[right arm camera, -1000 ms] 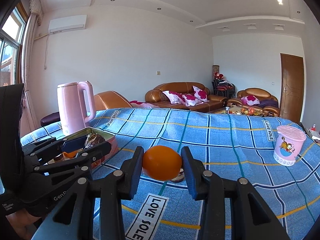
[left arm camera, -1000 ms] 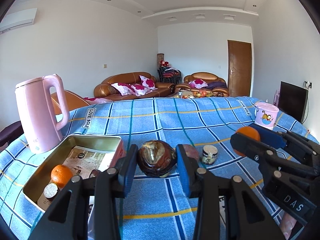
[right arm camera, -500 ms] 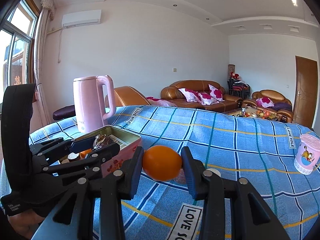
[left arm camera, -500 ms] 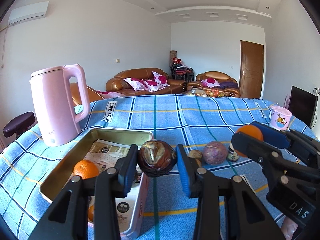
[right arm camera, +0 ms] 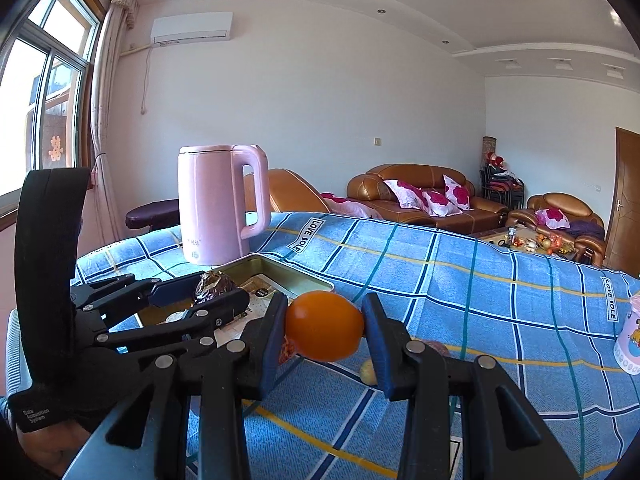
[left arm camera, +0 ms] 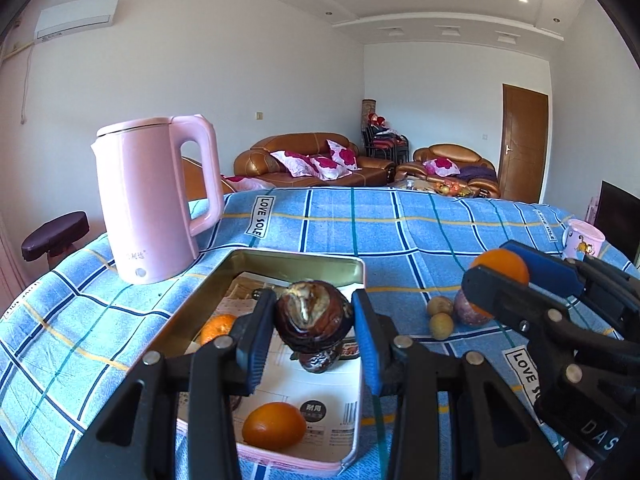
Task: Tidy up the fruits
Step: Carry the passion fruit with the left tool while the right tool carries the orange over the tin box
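Observation:
My left gripper (left arm camera: 314, 322) is shut on a dark brown fruit (left arm camera: 312, 316) and holds it above the metal tin (left arm camera: 296, 258). The tin holds two oranges (left arm camera: 274, 426) (left arm camera: 216, 326) and a small dark fruit (left arm camera: 318, 360) on printed paper. My right gripper (right arm camera: 324, 330) is shut on an orange (right arm camera: 324, 330) and holds it above the tablecloth, just right of the tin (right arm camera: 294, 266). It also shows in the left wrist view (left arm camera: 496, 276). A purple fruit (left arm camera: 466, 312) and two small brown fruits (left arm camera: 440, 316) lie on the cloth right of the tin.
A pink kettle (left arm camera: 154, 196) stands behind the tin on the left. A pink cup (left arm camera: 582, 238) stands at the table's far right edge. The blue checked tablecloth (left arm camera: 400, 232) covers the table. Sofas stand beyond it.
My left gripper has moved left with the dark fruit, from over the cloth to above the tin. My right gripper has followed leftward toward the tin with the orange.

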`<state>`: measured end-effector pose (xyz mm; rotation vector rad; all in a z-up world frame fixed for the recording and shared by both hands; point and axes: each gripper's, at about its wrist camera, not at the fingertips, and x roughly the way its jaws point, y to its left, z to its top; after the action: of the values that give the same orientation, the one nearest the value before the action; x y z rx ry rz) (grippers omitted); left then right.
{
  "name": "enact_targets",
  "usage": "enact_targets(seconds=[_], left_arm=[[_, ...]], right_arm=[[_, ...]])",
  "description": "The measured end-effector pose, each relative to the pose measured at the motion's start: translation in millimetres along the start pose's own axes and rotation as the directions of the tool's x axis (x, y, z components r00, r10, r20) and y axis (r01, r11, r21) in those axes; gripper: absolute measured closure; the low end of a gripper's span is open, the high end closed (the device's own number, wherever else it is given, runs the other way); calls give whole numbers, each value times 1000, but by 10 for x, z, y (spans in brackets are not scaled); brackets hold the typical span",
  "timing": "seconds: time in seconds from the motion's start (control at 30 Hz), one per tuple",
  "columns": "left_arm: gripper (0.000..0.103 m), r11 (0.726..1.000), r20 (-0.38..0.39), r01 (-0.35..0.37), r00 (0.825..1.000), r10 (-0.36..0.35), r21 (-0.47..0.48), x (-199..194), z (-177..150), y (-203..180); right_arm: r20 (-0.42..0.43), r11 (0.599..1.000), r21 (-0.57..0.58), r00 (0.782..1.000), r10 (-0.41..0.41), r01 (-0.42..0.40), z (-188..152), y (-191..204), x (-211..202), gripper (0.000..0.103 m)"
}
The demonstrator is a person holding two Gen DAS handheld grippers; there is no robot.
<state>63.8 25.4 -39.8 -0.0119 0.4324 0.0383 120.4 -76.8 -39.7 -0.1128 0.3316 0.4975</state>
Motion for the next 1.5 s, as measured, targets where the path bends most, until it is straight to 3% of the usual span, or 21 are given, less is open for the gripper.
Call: enact_targets(seconds=[0.83, 1.5], left_arm=[[63, 996, -94, -80, 993, 77, -25, 175, -21, 463], [63, 998, -198, -41, 980, 29, -55, 362, -49, 610]], right_arm=[[-28, 996, -46, 997, 78, -79, 74, 391, 260, 62], [-154, 987, -18, 976, 155, -159, -9, 449, 603, 62]])
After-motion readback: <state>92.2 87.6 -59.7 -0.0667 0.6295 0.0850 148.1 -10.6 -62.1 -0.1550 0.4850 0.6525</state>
